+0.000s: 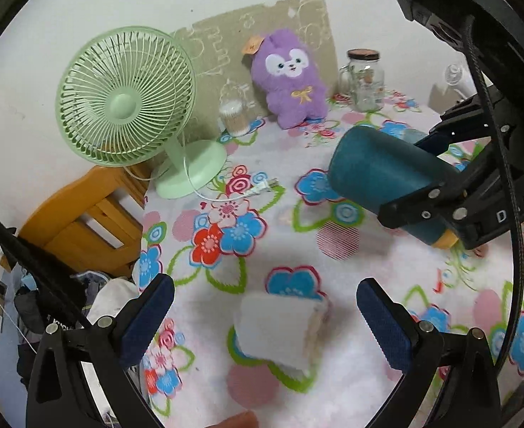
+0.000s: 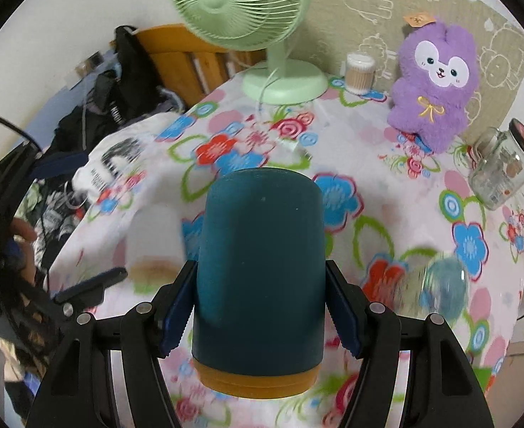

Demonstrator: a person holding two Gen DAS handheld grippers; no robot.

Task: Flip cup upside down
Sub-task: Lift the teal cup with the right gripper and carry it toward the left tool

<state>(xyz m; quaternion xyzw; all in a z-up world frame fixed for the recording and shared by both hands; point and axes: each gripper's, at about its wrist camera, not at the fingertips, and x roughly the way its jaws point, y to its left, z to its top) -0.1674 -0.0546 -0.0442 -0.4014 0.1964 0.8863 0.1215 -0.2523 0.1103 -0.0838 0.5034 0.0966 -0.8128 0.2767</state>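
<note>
Right gripper: jaws clenched on the teal cup, blue pads pressing its two sides low on the body, near the orange band at one end. In the left wrist view I see this cup held clear of the table, lying roughly on its side, teal end pointing toward the fan, orange end toward the gripper body. I cannot tell which end is the mouth.

Left gripper: jaws released, spread wide, nothing between the pads. Below the gap lies a white, blurred object on the cloth near the table's near edge; I cannot identify it. A fingertip shows at the bottom edge of that view.

The table carries a white cloth with red, blue and pink flowers. Along the far edge stand a green desk fan at the far left corner, a small container of cotton swabs just beside its base, a purple plush toy and a lidded glass jar further right. The fan's white plug lies on the cloth near the fan base. A clear, blurred glass object sits on the cloth to the right of the held cup. An orange wooden chair stands off the left edge.
</note>
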